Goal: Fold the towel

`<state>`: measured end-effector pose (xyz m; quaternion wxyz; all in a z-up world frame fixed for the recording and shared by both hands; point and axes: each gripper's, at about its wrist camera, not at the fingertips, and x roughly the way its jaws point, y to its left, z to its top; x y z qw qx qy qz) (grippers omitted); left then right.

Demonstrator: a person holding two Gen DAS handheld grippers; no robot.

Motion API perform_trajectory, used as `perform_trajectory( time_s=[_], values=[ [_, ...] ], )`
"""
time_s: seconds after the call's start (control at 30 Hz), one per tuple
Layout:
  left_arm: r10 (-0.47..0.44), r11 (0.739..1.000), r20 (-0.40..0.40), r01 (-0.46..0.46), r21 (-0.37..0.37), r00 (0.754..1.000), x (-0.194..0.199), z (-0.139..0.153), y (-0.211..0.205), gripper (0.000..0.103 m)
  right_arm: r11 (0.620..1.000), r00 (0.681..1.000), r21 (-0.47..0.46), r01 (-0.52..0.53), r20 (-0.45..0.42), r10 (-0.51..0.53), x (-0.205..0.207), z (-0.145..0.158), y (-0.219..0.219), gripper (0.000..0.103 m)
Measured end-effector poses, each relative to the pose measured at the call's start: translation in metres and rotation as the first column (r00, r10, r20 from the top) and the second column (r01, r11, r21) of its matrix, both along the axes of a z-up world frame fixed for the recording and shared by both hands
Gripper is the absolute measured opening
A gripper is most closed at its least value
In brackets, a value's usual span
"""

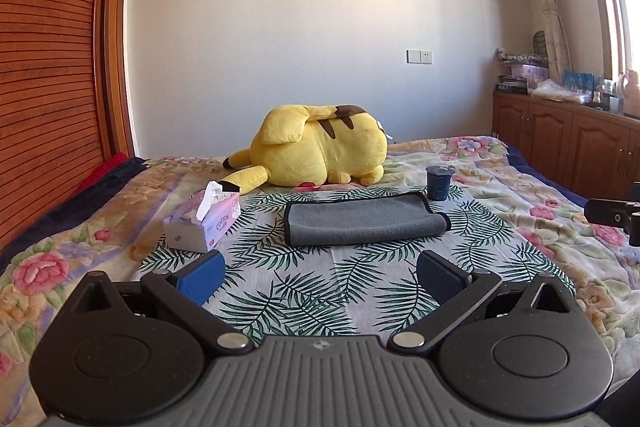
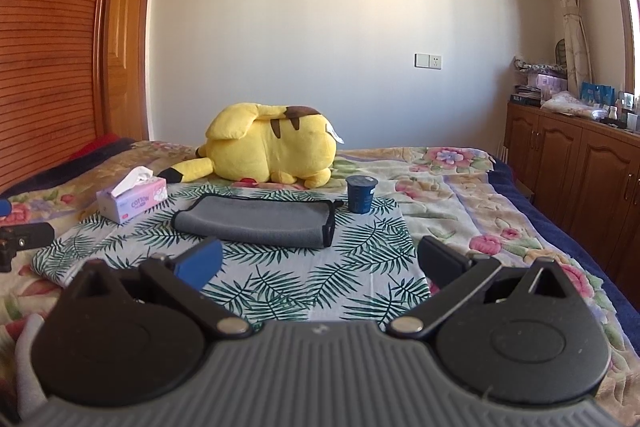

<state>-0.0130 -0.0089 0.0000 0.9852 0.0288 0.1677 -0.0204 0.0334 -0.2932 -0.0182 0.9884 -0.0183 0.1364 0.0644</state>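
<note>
The towel (image 1: 366,223) lies on the cloth (image 1: 304,291) spread over the bed (image 1: 560,195). From the towel: tissue box (image 1: 204,223) at 9 o'clock, cup (image 1: 439,183) at 1 o'clock, plush toy (image 1: 320,147) at 12 o'clock, behind.

The left gripper (image 1: 320,277) stood with fingers spread wide, nothing between them, above the leaf-print cloth (image 1: 304,291). The grey towel (image 1: 364,219) lay folded ahead. A tissue box (image 1: 204,223) sat to its left; a dark cup (image 1: 439,183) stood just beyond its right end.

A home bedroom: floral bed (image 1: 520,187) (plush toy (image 1: 320,147) on it), wooden cabinets (image 2: 580,167).
</note>
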Motion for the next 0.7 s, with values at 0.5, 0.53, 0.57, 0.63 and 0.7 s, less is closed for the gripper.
perform_trajectory(
  time_s=[0.5, 0.53, 0.57, 0.63, 0.7],
  values=[
    [-0.001, 1.000, 0.002, 0.001, 0.000, 1.000, 0.0001, 0.0009, 0.0003, 0.087, 1.000, 1.000, 0.002, 0.002, 0.000, -0.002, -0.0004, 0.0006, -0.0008, 0.103],
    [-0.001, 1.000, 0.002, 0.001, 0.001, 1.000, 0.0001, 0.0008, 0.0001, 0.087, 1.000, 1.000, 0.002, 0.002, 0.000, -0.002, -0.0004, 0.0007, -0.0009, 0.103],
    [0.000, 1.000, 0.002, 0.000, 0.001, 1.000, 0.0001, 0.0010, 0.0004, 0.087, 1.000, 1.000, 0.001, 0.001, 0.001, -0.001, -0.0005, 0.0007, -0.0010, 0.103],
    [-0.001, 1.000, 0.003, 0.001, 0.000, 1.000, 0.0002, 0.0010, 0.0005, 0.087, 1.000, 1.000, 0.000, 0.001, 0.001, -0.001, -0.0004, 0.0007, -0.0011, 0.103],
    [-0.001, 1.000, 0.004, 0.001, 0.000, 1.000, 0.0005, 0.0018, 0.0009, 0.087, 1.000, 1.000, 0.000, 0.001, 0.000, -0.001, -0.0005, 0.0007, -0.0012, 0.103]
  ],
)
